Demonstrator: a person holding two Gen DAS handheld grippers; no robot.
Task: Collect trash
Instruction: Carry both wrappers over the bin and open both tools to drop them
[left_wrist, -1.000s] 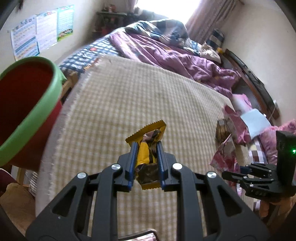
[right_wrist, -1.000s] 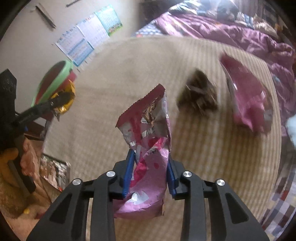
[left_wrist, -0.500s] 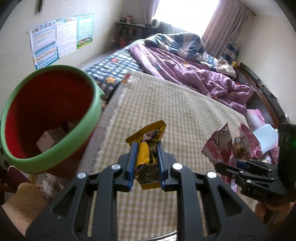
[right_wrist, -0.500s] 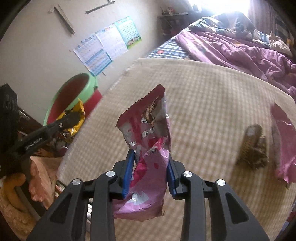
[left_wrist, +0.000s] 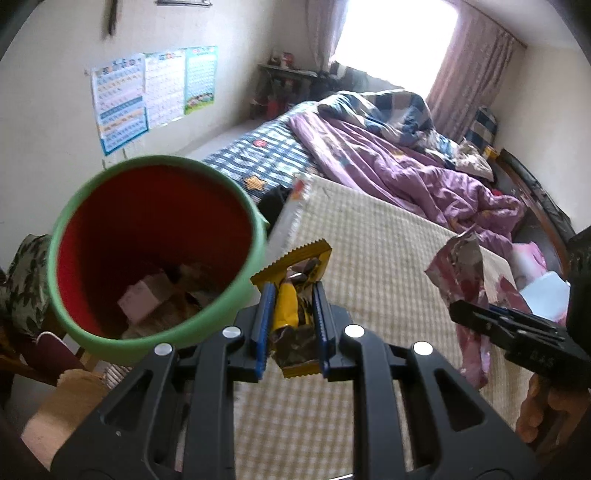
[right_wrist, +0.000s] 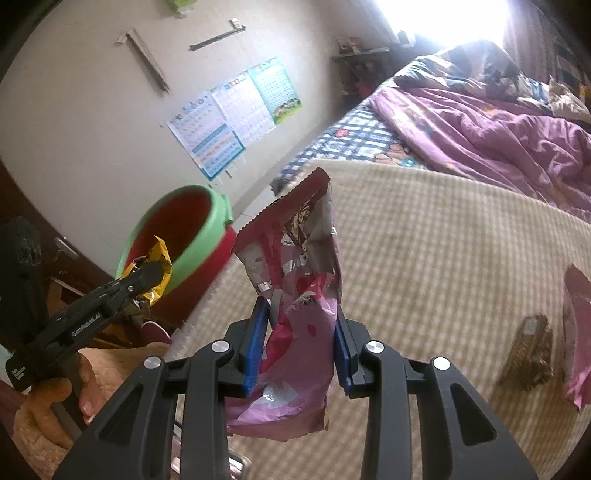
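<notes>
My left gripper (left_wrist: 291, 325) is shut on a yellow snack wrapper (left_wrist: 295, 284) and holds it just right of the rim of a red bin with a green rim (left_wrist: 92, 332); the bin holds paper scraps. My right gripper (right_wrist: 299, 347) is shut on a pink foil snack bag (right_wrist: 299, 280) above the checked mat. In the right wrist view the bin (right_wrist: 207, 214) stands to the left, with the left gripper (right_wrist: 147, 277) and its yellow wrapper (right_wrist: 160, 258) at the bin's near rim. In the left wrist view the right gripper (left_wrist: 476, 314) with the pink bag (left_wrist: 465, 266) is at the right.
A beige checked mat (right_wrist: 443, 258) covers the bed. On it at the right lie a brown crumpled wrapper (right_wrist: 530, 354) and another pink bag (right_wrist: 580, 325). A purple quilt (left_wrist: 424, 173) lies beyond. Posters (left_wrist: 147, 92) hang on the wall.
Both grippers have swung left toward the bin with their wrappers. The bin's opening is now close beside the left gripper and its contents show.
</notes>
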